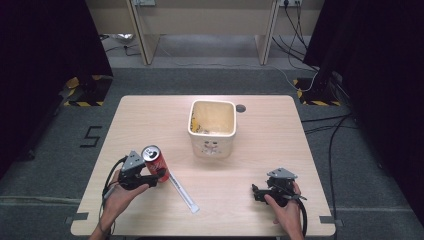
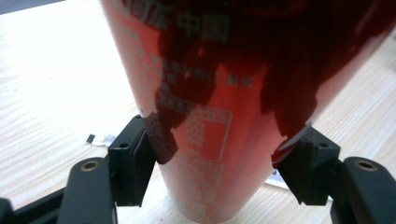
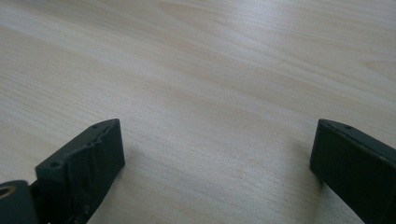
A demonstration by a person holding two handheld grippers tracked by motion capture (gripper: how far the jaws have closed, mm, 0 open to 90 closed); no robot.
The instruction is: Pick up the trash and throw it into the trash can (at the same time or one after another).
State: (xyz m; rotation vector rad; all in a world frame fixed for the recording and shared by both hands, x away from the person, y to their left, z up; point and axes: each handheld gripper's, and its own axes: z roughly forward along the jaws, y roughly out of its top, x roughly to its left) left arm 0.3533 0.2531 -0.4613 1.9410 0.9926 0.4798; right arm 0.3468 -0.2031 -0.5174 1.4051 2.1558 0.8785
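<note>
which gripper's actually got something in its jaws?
The left gripper: its jaws clamp the red can. The right gripper sits open over bare table.

Between the right gripper (image 3: 217, 163)'s wide-apart jaws lies bare table (image 1: 260, 165), with free room ahead. The left gripper (image 2: 219, 172)'s gap is blocked by the red can (image 2: 219, 93); a wrapped straw (image 1: 184, 191) lies just beside it.

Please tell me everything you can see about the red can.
The can is a red metal drink can with a silver top and small white print on its side. It looks tilted, near the table's front left. The left gripper has a black jaw on each side of its lower body, touching it. A white wrapped straw lies just beside it.
</note>
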